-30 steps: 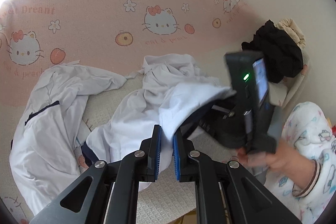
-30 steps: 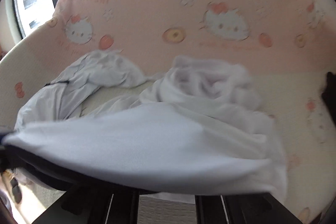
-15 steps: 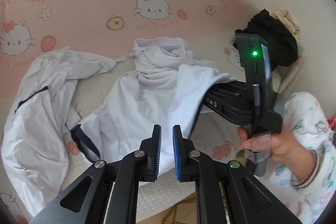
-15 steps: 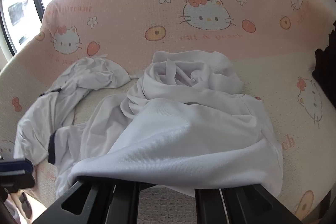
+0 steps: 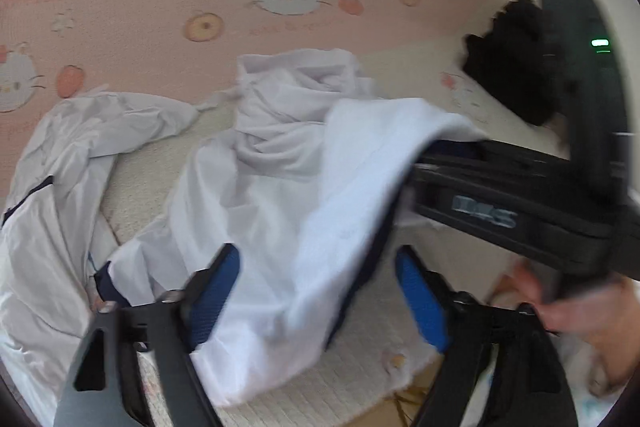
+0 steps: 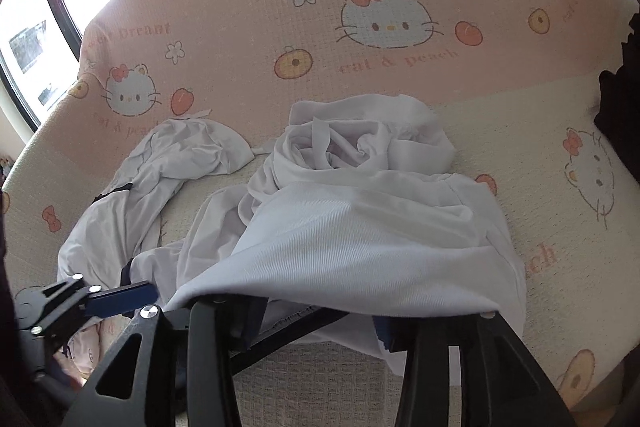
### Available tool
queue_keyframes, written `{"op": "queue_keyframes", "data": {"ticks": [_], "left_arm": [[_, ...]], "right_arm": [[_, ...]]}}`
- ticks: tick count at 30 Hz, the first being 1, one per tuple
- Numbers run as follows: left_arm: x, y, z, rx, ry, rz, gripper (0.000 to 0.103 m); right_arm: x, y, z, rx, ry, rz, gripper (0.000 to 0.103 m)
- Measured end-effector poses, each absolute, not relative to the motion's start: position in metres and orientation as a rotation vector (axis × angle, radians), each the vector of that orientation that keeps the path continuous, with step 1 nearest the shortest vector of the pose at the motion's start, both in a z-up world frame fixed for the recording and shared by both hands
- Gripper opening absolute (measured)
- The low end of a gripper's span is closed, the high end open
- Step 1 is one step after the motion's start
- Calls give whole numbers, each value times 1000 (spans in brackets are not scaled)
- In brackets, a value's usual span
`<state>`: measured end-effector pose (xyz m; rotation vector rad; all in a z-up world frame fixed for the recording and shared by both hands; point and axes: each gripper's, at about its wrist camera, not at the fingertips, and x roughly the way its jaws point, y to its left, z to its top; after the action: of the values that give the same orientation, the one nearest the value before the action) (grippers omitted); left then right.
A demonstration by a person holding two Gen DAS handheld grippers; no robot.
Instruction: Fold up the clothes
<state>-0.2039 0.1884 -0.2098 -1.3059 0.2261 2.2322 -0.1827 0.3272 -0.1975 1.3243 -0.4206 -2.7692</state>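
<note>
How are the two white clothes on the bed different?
The white garment in the middle is bunched up, with its near edge draped over the right gripper; the white garment on the left lies spread out and touched by no gripper. Both are white with dark blue trim, on the pink cat blanket.

Left gripper [image 5: 320,291] jaws, nearly closed half a second ago, now spread wide around the hanging white shirt [image 5: 320,211] edge. Right gripper, cloth draped over it, shifted right and closer.
</note>
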Motion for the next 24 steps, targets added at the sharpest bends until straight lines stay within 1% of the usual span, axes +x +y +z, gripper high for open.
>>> {"op": "queue_keyframes", "data": {"ticks": [1,4,5,8,11,16,17,19,21,22,24], "left_arm": [[-207,190,-215,-1312,238,2260,34],[-212,184,-215,-1317,231,2301,20],[-213,182,-215,-1319,228,2314,18],[-218,176,-214,-1322,221,2357,17],[-221,167,-192,-1259,216,2460,17],[-225,156,-166,-1204,274,2585,17],[-226,153,-162,-1200,279,2602,17],[-226,143,-159,-1228,221,2577,17],[-221,137,-158,-1234,215,2564,17],[-218,134,-158,-1236,216,2559,17],[-211,133,-159,-1235,288,2577,17]], "right_arm": [[-182,329,-197,1324,-418,-2771,44],[-181,334,-196,1348,-414,-2760,46],[-181,334,-196,1354,-396,-2767,46],[-179,336,-195,1368,-369,-2800,46],[-178,342,-194,1395,-403,-2808,46],[-173,342,-187,1494,-259,-2931,46],[-170,346,-187,1515,-258,-2949,46],[-165,359,-186,1538,-333,-2953,46],[-157,375,-187,1565,-397,-2984,46],[-153,381,-187,1588,-403,-3020,46],[-144,396,-186,1619,-440,-3065,46]]}}
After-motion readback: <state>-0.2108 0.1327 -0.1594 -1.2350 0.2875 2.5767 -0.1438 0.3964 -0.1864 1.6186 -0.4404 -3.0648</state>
